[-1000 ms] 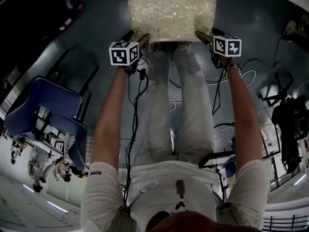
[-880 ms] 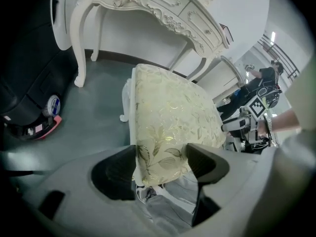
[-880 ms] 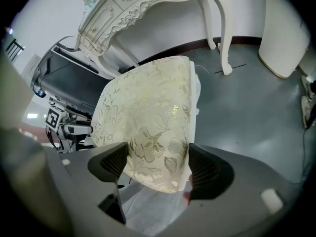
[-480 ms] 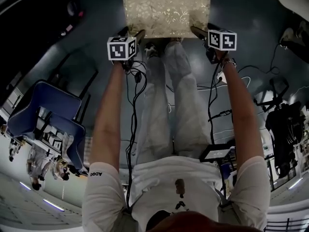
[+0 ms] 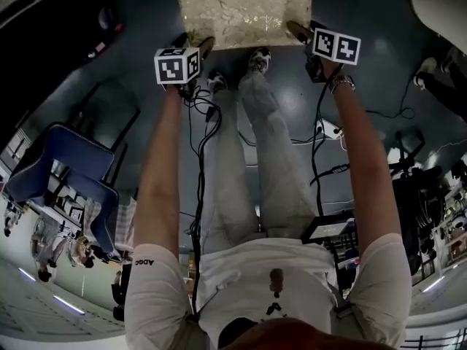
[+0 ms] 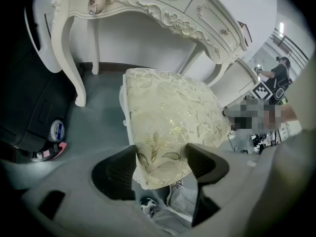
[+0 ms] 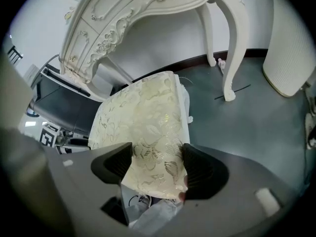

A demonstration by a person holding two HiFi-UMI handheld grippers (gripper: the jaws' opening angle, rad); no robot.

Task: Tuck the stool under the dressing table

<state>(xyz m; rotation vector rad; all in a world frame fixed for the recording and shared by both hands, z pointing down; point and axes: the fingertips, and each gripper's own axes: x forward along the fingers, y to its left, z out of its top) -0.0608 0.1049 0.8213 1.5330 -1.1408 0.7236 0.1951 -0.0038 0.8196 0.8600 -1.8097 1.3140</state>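
Item: stool (image 5: 241,9), pale cushion with gold leaf pattern, standing on the grey floor (image 7: 247,127) before the white dressing table (image 6: 163,11), far end toward the opening between the carved legs. Table drawers (image 6: 210,11): fronts closed, contents hidden. My left hand-held gripper (image 6: 160,163): clenched on the cushion's near left corner. My right hand-held gripper (image 7: 157,164): jaws just closing further, clamped on the near right corner. Change since a second ago: stool further from my feet, nearer the head view's top edge; both arms stretched further; one foot stepped forward.
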